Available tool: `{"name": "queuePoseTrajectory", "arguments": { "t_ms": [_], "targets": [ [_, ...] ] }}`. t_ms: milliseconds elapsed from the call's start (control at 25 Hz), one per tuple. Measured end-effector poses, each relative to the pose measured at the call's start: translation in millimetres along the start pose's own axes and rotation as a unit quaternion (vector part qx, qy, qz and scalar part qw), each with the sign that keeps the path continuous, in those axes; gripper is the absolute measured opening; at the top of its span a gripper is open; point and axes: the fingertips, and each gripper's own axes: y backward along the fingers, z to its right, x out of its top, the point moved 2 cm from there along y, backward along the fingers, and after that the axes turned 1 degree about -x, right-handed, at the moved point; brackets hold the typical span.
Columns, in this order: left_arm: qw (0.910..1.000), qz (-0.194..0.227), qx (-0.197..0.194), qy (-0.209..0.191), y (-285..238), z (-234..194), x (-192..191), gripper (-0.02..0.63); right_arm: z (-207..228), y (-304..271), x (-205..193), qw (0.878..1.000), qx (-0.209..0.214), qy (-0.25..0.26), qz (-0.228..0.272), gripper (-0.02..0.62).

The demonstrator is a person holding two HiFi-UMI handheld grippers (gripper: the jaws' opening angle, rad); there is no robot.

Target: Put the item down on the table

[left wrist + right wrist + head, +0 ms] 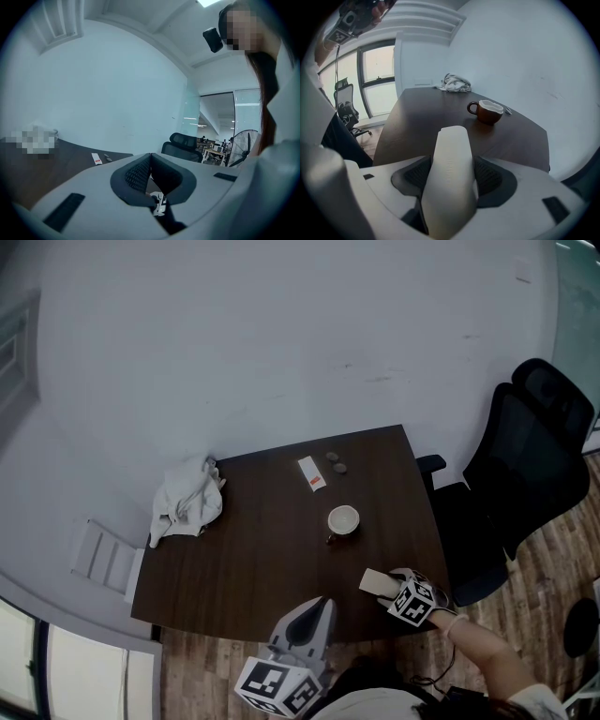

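Over the near right part of the dark wooden surface (262,559), the right hand-held gripper (386,587) pinches a pale cream item (374,581), flat-sided with a rounded end; in the right gripper view the item fills the gap between the two dark pads and sticks out beyond them towards the far side; whether its end touches the wood cannot be told from any view. Just beyond it, further onto the surface, stands a brown cup (343,520) with a white inside, its handle turned to the near left; the cup and the item are apart. At the near edge, left of the right one, the left hand-held gripper (317,607) is held over the rim with its jaws pressed together and nothing between them. Near the far edge lie a small white packet with a red mark (313,473) and, just to its right, two small dark round things (336,462); at the far left corner sits a crumpled white cloth (187,501). A black office chair (525,474) stands on the wooden floor beside the right edge of the surface.
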Motion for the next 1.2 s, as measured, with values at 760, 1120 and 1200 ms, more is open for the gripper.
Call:
{"name": "queuePoseTrajectory", "arguments": {
  "t_ms": [760, 1120, 1200],
  "targets": [
    [0.9999, -0.005, -0.008, 0.005, 1.5, -7.1, -3.2, 0.018, 0.7, -13.1, -2.9, 0.999, 0.010, -0.022, -0.034, 0.326],
    [1.0000, 0.006, -0.006, 0.000, 10.7, -10.7, 1.7, 0.018, 0.2, 5.6, 20.1, 0.998, -0.025, -0.059, 0.019, 0.270],
    [0.9999, 0.009, -0.006, -0.002, 12.8, -12.1, 3.0, 0.018, 2.3, 12.1, 26.6, 0.996, -0.037, -0.075, 0.040, 0.238]
  ]
}}
